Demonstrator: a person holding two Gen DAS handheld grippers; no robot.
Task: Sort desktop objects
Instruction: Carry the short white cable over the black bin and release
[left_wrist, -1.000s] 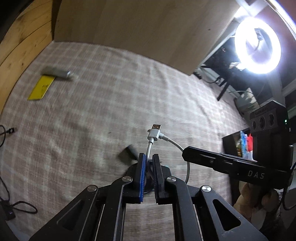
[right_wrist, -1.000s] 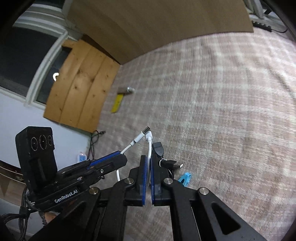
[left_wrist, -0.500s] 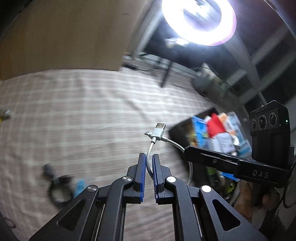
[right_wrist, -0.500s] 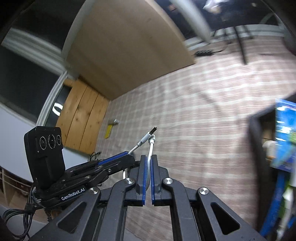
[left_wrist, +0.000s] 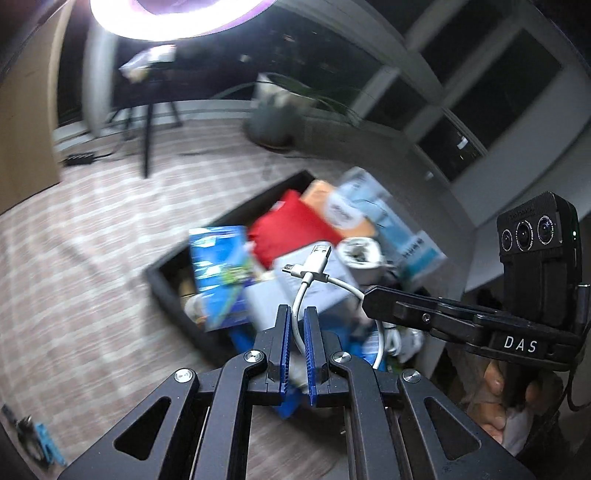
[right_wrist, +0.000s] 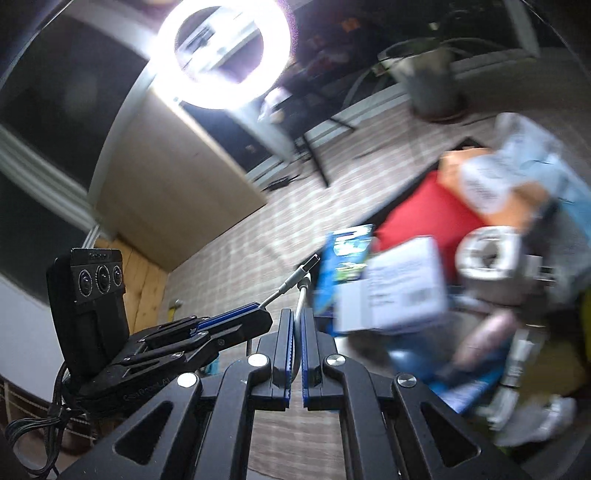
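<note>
A white USB cable (left_wrist: 314, 275) hangs between both grippers, its metal plug sticking up ahead of them. My left gripper (left_wrist: 295, 314) is shut on one strand of it. In the right wrist view, my right gripper (right_wrist: 295, 314) is shut on the white cable (right_wrist: 301, 295) too. The right gripper (left_wrist: 369, 299) sits close on the right in the left wrist view, and the left gripper (right_wrist: 264, 314) close on the left in the other. Both hang over a black storage box (left_wrist: 166, 291) crammed with a red packet (left_wrist: 291, 229), a blue packet (left_wrist: 221, 269) and white boxes.
A checked cloth (left_wrist: 74, 258) covers the table. A blue clip (left_wrist: 44, 443) lies at the lower left. A bright ring light (right_wrist: 221, 51) on a tripod (left_wrist: 147, 140), a plant pot (left_wrist: 273, 118) and a wooden board (right_wrist: 177, 192) stand behind. A hand (left_wrist: 495, 391) holds the right gripper.
Both grippers have swung right and risen with the white cable, from over the bare cloth to over the black box. The black cable and blue clip are left behind.
</note>
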